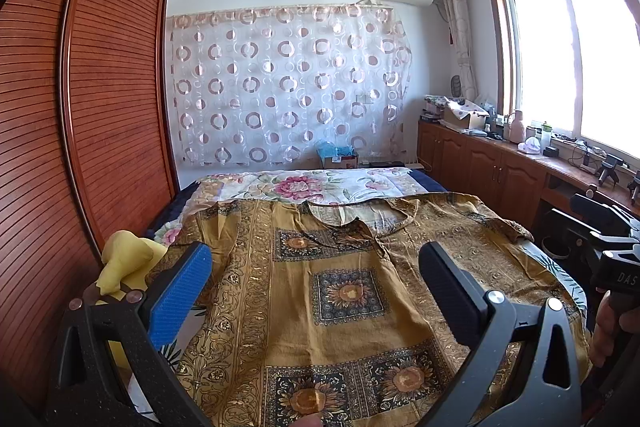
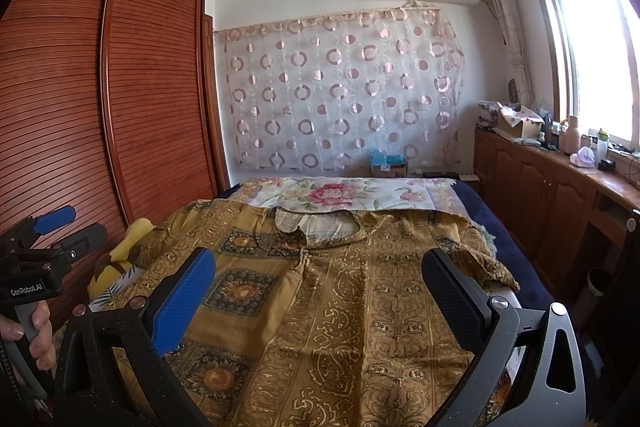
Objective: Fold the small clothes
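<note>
Shirt [image 1: 320,291] is the mustard-gold one with sunflower squares and scrollwork, spread flat on the bed [image 1: 304,187], neckline toward the far wall. Its near hem runs off the bottom of both views, so I can't see how it ends down here. The sleeve on the window side droops over the bed edge, and the other sleeve is partly blocked by the blue pad in both views.

Left claw [image 1: 316,291] hangs above the shirt's middle, jaws spread wide, nothing between them. Right claw [image 2: 320,295] is the same deal: wide apart, over the fabric, gripping nothing. Can't tell from either view whether any fingertip actually touches the cloth.

Yellow cloth [image 1: 124,259] sits bunched by the wardrobe [image 1: 80,107] at the shirt's side, mostly hidden behind the left claw's frame, so no idea what it is. Floral sheet [image 1: 296,187] shows beyond the collar. Worktop [image 1: 520,151] under the window [image 1: 572,63] holds clutter too small to name.
</note>
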Available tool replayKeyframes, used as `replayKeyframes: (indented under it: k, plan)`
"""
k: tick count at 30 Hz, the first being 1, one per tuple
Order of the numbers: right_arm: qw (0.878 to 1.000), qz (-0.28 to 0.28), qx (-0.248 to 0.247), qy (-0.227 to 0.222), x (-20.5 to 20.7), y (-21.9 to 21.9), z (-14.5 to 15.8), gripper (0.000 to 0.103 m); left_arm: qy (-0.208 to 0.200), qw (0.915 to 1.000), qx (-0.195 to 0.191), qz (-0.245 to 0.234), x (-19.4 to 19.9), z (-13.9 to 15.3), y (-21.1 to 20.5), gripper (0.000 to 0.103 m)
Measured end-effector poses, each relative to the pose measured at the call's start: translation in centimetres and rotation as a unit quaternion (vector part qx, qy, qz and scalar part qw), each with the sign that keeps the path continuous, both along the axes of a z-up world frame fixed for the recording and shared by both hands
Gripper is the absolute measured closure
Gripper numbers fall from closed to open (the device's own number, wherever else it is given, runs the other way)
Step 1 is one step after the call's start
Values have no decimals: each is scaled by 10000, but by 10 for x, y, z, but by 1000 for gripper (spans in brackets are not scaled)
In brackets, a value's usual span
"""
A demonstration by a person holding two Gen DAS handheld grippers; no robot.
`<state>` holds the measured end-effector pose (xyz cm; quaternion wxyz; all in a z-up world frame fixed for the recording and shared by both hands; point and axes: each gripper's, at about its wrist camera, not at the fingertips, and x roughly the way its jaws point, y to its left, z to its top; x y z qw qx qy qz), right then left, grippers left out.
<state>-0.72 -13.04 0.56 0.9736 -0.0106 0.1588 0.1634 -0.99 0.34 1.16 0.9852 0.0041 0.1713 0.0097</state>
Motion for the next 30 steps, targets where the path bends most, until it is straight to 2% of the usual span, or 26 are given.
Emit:
replayKeyframes:
  k: [11, 16, 24, 30]
  plan:
    - [9999, 92, -16, 114, 10, 3, -9, 0, 282, 9994, -145, 103, 14, -4, 13, 0]
    - [9995, 170, -49, 243, 21, 7, -14, 0, 414, 9988, -222, 143, 24, -21, 22, 0]
    - [9993, 204, -265, 170, 36, 23, -22, 0, 701, 9968, -234, 293, 41, -45, 44, 0]
    - [9977, 586, -201, 259, 62, 36, -36, 0, 928, 9946, -258, 388, 52, -59, 68, 0]
